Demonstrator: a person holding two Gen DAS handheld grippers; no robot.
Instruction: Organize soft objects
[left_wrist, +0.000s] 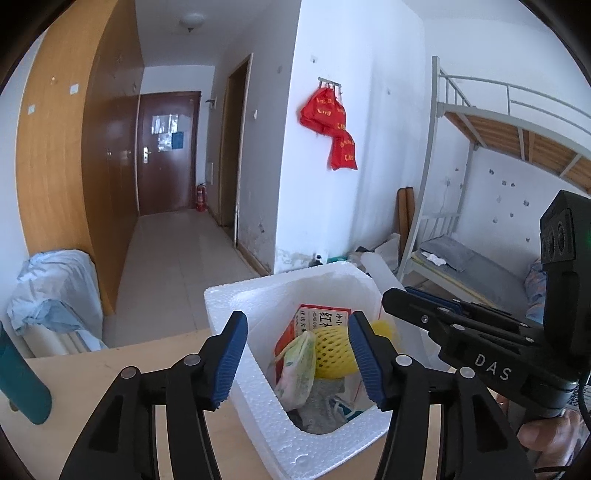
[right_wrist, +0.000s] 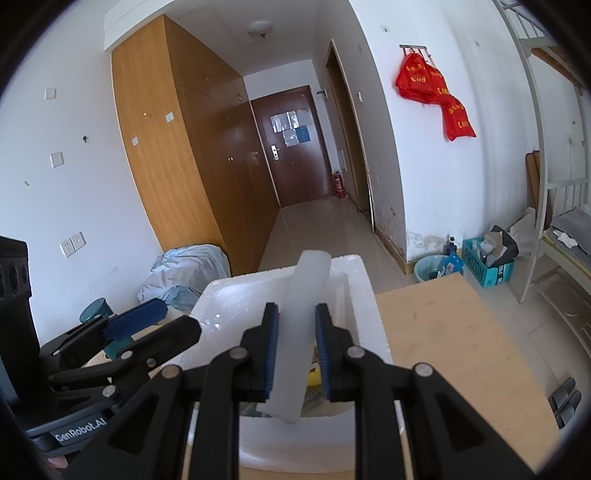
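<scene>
Right tool (right_wrist: 296, 350) clamped on white foam tube (right_wrist: 301, 332), long axis running forward and up along fingers, far end over foam box (right_wrist: 364, 306). Box directly below and ahead; opening wide enough for drop. Left tool (left_wrist: 297, 360) spread wide, empty, straddling box near wall, yellow net sleeve (left_wrist: 334, 354) and pouch inside. Bare tabletop (right_wrist: 461, 350) right of box.

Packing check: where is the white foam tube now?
Right wrist view: the foam tube is clamped in the right gripper, above the foam box.
</scene>
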